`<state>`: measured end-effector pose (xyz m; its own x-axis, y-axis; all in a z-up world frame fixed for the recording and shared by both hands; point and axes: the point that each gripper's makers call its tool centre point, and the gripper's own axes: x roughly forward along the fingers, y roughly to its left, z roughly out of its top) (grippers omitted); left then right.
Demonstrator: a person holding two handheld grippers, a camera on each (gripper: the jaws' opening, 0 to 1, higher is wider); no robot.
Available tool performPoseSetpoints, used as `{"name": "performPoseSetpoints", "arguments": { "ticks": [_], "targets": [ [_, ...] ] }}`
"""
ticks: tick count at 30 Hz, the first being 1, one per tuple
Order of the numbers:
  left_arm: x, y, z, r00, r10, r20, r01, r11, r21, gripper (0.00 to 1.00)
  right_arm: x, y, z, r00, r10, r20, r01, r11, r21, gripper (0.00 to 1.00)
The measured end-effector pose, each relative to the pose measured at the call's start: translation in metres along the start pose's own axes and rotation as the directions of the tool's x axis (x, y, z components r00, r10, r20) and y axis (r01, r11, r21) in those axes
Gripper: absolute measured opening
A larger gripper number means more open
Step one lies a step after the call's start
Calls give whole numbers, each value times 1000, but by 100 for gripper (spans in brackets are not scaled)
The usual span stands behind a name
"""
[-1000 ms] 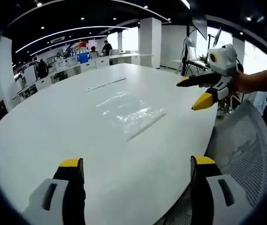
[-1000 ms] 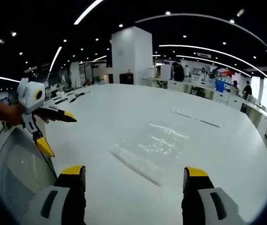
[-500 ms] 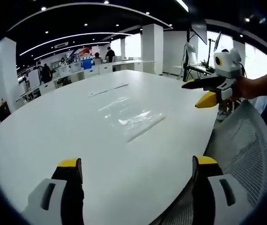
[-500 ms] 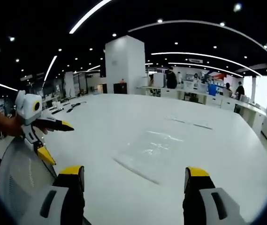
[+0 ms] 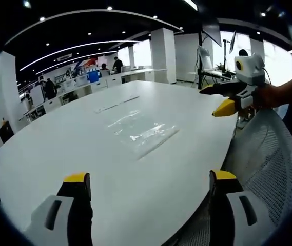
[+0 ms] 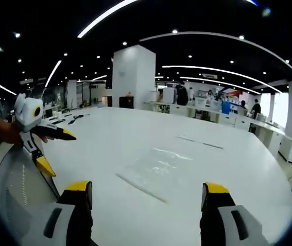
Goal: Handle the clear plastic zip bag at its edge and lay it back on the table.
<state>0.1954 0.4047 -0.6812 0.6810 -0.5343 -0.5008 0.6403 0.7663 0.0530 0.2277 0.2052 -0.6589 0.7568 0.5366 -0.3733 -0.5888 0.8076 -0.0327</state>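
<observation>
The clear, crinkled plastic zip bag (image 5: pixel 143 134) lies flat on the broad white oval table (image 5: pixel 58 148), its thicker zip edge turned toward the near rim; nothing touches it. The left gripper (image 5: pixel 144 185), yellow-tipped with grey jaws, hangs near that rim with its jaws spread wide and empty; the right gripper (image 6: pixel 146 190) is likewise spread, and seen from the left it hovers beside a grey mesh chair back (image 5: pixel 271 169). I judge either that the bag is already laid back or that the approach has not begun; a next move would call for lowering one gripper to the zip edge.
</observation>
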Motion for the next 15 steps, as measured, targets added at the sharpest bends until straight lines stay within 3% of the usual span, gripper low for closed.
{"name": "performPoseSetpoints", "arguments": {
  "ticks": [8, 15],
  "targets": [
    [-1, 1, -1, 1000, 6, 0, -6, 1000, 11, 92, 1, -3, 1, 1000, -15, 27, 14, 1000, 20, 88],
    [-4, 8, 0, 999, 43, 14, -43, 999, 2, 91, 4, 7, -6, 1000, 16, 5, -16, 1000, -23, 88]
  ]
}}
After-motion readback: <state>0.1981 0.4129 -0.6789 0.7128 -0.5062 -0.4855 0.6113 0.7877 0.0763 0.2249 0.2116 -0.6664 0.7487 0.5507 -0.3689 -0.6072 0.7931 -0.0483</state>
